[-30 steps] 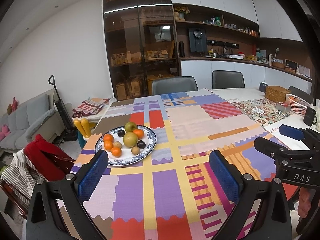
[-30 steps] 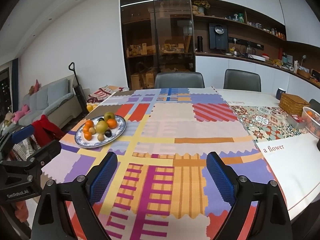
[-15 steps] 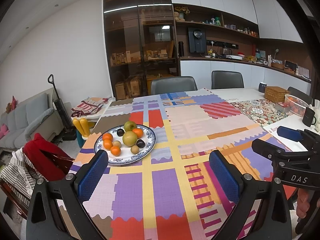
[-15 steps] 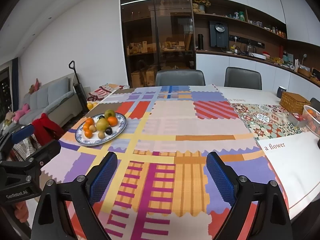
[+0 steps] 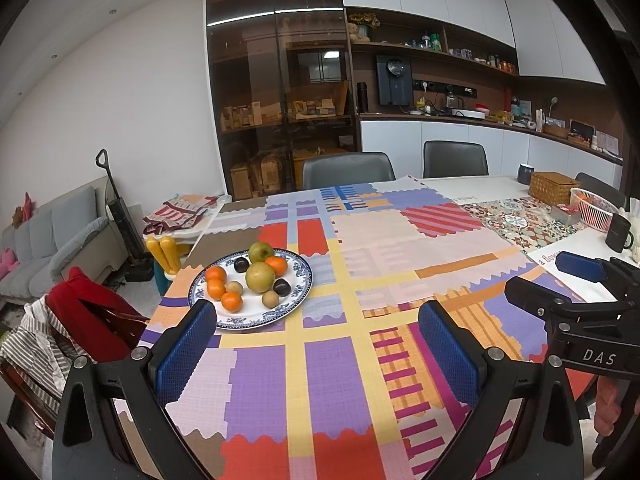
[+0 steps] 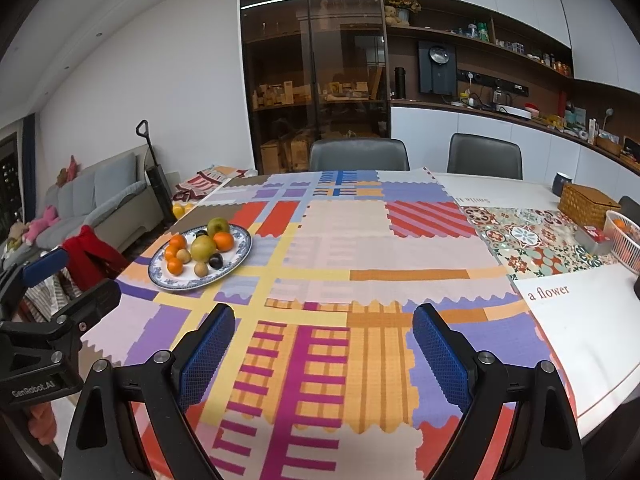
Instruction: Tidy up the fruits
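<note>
A blue-and-white patterned plate (image 5: 301,286) of fruit sits on the left part of the table, toward its left edge. On it lie two green-yellow pears, one large at the centre (image 5: 260,277) and one at the far rim (image 5: 261,251), several small oranges (image 5: 216,289), two dark plums (image 5: 282,287) and two small tan round fruits (image 5: 270,299). All the fruit rests on the plate, crowded close together.

The plate stands on a patchwork tablecloth (image 5: 352,280) of purple, orange, yellow and pink blocks. Your left gripper (image 5: 316,344) hovers above the near edge of the table, its blue-padded jaws wide apart and holding nothing; its left finger overlaps the plate's near rim in its own camera view. Your right gripper (image 6: 324,344) hovers over the cloth further right, well apart from the plate, its jaws likewise wide apart and empty.

Further right lies a floral tile-patterned mat (image 6: 532,240). Beyond it stand a woven wicker box (image 6: 588,204) and a pink wire basket (image 6: 624,240) at the right edge, with something orange inside. Two grey chairs (image 6: 360,154) stand at the far side of the table.
</note>
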The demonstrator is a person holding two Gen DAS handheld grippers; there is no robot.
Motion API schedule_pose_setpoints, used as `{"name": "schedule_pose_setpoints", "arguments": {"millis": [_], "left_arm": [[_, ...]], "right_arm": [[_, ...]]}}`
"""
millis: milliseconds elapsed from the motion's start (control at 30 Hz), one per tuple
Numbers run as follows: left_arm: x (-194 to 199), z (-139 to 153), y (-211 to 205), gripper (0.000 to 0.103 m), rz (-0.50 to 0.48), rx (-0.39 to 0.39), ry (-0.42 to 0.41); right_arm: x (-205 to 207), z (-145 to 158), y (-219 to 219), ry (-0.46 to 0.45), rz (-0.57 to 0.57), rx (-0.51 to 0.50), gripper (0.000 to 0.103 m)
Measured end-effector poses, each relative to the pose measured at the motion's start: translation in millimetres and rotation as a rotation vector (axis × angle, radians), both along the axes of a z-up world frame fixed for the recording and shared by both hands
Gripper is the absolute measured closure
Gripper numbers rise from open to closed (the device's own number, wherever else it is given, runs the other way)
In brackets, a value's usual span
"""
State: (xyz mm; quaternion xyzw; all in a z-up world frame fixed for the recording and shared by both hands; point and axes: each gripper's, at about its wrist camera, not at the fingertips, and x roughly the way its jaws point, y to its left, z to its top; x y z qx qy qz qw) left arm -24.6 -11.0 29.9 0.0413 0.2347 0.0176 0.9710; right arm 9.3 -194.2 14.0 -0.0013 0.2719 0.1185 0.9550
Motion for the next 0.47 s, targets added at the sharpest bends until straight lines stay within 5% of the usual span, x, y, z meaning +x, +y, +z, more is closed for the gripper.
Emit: {"name": "schedule_pose_setpoints", "arguments": {"millis": [467], "left_arm": [[9.5, -9.7, 4.1, 0.0, 0.005, -0.002, 0.036]], "right_arm": [[4.8, -5.5, -1.9, 0.022, -0.001, -0.009, 0.012]]}}
